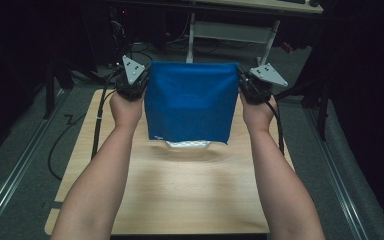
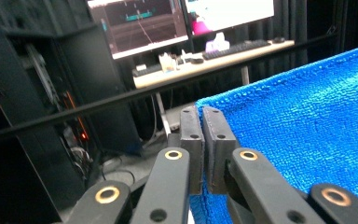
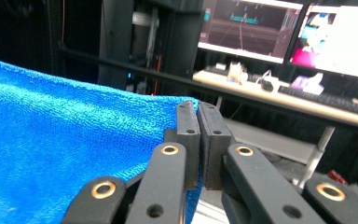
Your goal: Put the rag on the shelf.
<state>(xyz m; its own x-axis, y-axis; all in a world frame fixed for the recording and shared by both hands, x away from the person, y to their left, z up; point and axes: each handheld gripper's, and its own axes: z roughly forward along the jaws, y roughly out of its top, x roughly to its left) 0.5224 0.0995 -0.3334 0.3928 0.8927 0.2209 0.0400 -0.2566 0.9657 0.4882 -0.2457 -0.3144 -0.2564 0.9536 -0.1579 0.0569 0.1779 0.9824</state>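
Observation:
A blue towel hangs stretched in the air above the far part of the wooden table. My left gripper is shut on the towel's upper left corner, and my right gripper is shut on its upper right corner. In the left gripper view the jaws of my left gripper pinch the edge of the blue towel. The right gripper view has my right gripper clamping the blue towel the same way. A small white label shows at the towel's lower left. Something pale shows just below the towel's bottom edge.
Beyond the table stands a desk with monitors, a keyboard and small items. A dark rack and cables stand at the left. Grey carpet and rails run along both sides of the table.

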